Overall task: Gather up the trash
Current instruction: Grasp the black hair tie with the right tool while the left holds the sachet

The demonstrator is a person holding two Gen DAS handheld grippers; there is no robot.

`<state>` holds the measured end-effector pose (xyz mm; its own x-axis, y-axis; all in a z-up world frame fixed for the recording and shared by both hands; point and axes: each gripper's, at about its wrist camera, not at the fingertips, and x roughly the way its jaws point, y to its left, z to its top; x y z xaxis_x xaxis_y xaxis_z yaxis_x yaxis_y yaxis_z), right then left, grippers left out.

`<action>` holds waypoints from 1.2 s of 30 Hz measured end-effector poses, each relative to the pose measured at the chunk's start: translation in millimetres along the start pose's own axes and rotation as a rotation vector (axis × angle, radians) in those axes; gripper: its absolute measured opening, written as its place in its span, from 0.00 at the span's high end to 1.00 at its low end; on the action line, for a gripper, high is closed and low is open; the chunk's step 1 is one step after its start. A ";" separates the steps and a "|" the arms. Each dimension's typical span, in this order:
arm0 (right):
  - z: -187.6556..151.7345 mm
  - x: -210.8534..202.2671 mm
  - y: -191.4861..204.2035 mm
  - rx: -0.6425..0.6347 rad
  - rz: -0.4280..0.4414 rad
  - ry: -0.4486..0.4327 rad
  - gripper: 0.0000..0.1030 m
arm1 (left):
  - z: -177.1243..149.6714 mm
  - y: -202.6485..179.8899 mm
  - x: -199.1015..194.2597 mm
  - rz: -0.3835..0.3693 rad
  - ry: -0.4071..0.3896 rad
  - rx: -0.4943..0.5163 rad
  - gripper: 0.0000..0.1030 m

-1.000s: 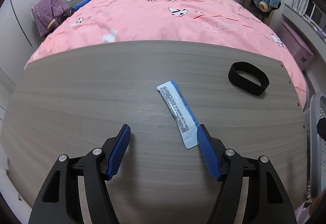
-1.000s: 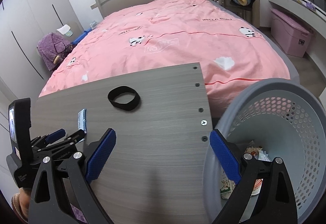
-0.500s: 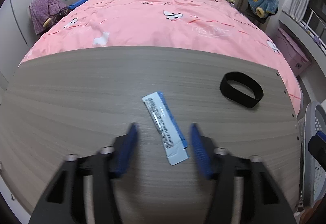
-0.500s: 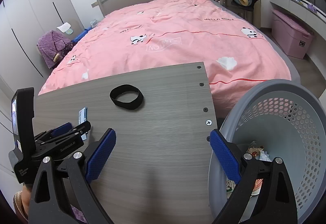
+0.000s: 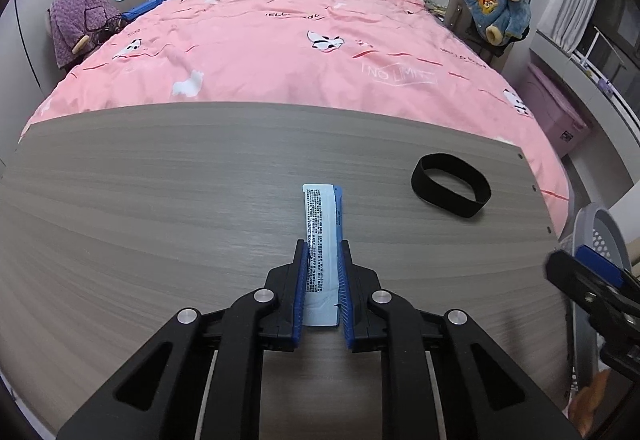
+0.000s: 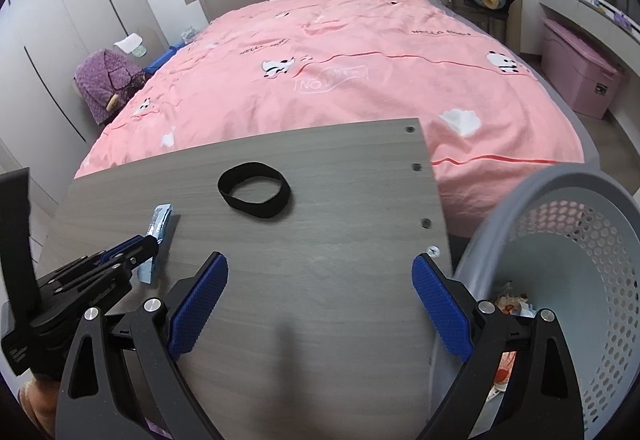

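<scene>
On the grey table (image 5: 160,200), left gripper (image 5: 323,252) has just closed, pinching the blue wrapper (image 5: 322,224), long axis running straight ahead between its pads. Basket (image 6: 560,240) lies rightward, beside spread, empty right gripper (image 6: 320,276).

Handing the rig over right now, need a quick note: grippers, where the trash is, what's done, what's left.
Left gripper: jaws have just closed on the blue and white wrapper, which lies flat on the table, not yet lifted.
Right gripper: open, empty, hanging over the table's right edge beside the basket.
Basket: off the table's right end, some trash already in the bottom.
Black band: lying on the table, untouched.
Done: wrapper gripped.
Left: lift the wrapper, carry it right, drop it in the basket. Whether the band counts as trash is your call.
</scene>
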<state>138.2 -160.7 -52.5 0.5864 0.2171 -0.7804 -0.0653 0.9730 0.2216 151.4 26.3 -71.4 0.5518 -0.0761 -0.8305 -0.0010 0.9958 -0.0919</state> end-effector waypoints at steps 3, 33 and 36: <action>4.3 8.3 8.8 -0.023 0.004 0.011 0.11 | 0.9 3.3 -6.4 -0.002 -0.018 0.001 0.86; 31.9 65.7 52.9 -0.167 -0.060 0.062 0.64 | 5.6 33.3 -32.3 -0.025 -0.071 -0.031 0.86; 28.0 52.6 49.6 -0.154 -0.054 0.048 0.67 | 4.5 28.7 -36.2 -0.035 -0.074 -0.024 0.86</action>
<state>188.3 -103.3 -66.2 0.5532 0.1639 -0.8167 -0.1599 0.9831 0.0889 135.2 58.0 -41.5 0.6121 -0.1056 -0.7837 0.0000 0.9910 -0.1336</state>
